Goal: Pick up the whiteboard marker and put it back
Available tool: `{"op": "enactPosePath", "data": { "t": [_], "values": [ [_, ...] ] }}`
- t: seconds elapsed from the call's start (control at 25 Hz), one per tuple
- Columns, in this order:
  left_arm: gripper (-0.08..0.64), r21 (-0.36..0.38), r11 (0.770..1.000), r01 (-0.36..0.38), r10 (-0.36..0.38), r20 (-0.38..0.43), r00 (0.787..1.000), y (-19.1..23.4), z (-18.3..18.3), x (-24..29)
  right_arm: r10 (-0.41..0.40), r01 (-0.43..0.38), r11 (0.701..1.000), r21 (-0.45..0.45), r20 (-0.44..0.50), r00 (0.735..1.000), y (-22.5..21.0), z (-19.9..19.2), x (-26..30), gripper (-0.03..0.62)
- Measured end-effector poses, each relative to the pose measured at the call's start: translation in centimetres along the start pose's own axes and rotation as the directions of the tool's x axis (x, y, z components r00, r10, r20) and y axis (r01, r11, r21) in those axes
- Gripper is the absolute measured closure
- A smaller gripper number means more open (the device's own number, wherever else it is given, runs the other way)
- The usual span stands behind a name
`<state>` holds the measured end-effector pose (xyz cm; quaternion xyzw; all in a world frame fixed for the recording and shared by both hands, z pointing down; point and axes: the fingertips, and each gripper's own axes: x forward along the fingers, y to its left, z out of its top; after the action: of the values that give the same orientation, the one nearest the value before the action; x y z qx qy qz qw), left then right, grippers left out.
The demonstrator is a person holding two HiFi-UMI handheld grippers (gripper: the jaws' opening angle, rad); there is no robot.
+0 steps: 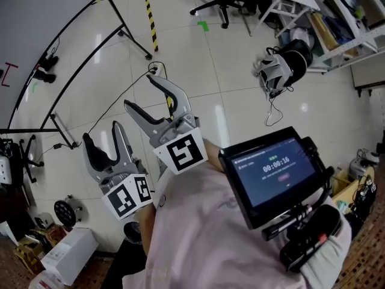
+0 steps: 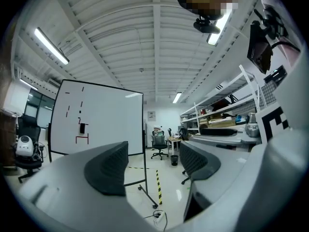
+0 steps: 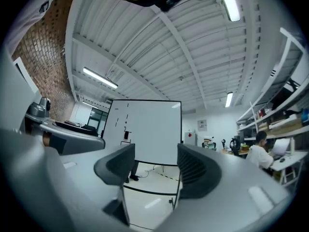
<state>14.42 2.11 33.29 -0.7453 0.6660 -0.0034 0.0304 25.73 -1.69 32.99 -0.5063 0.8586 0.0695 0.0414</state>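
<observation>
Left hand-held gripper [image 2: 152, 154] — small, black marker [image 2: 82, 128]

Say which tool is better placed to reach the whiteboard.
Right, probably: the right tool is open, empty, and has the whiteboard straight between its jaws. The left tool, also empty, sees it off to the left.

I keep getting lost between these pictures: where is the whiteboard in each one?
Head view: whiteboard, top left corner.
Left gripper view: whiteboard, left of centre.
Right gripper view: whiteboard, centre.
Shared landmark: the red mark on it.
</observation>
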Motion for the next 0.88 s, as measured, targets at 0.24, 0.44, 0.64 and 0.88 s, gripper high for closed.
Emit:
{"op": "enactPosePath", "data": {
  "t": [0.24,0.44,0.64,0.88],
  "values": [
    [0.219,-0.03,0.994,0.107,-0.108,-0.013,0.994,-7.8,-1.2,2.3,-0.127,0.127,0.992,-0.001,-0.03,0.991,-8.5,-1.0,-4.3,0.324],
    [0.219,-0.023,0.99,0.136,-0.136,0.001,0.991,-12.1,-1.4,1.1,-0.156,0.158,0.987,0.023,-0.046,0.987,-11.1,-1.8,-8.2,0.324],
    [0.219,-0.012,0.997,0.07,-0.07,0.004,0.998,-11.4,-1.2,-0.9,-0.097,0.101,0.994,0.046,-0.079,0.992,-9.6,-2.4,-8.7,0.324],
    [0.219,-0.035,0.999,-0.04,0.039,-0.007,0.999,-3.3,-2.6,-2.8,0.052,-0.051,0.999,0.02,-0.095,0.994,-1.5,-3.6,-4.2,0.324]
  ]
}}
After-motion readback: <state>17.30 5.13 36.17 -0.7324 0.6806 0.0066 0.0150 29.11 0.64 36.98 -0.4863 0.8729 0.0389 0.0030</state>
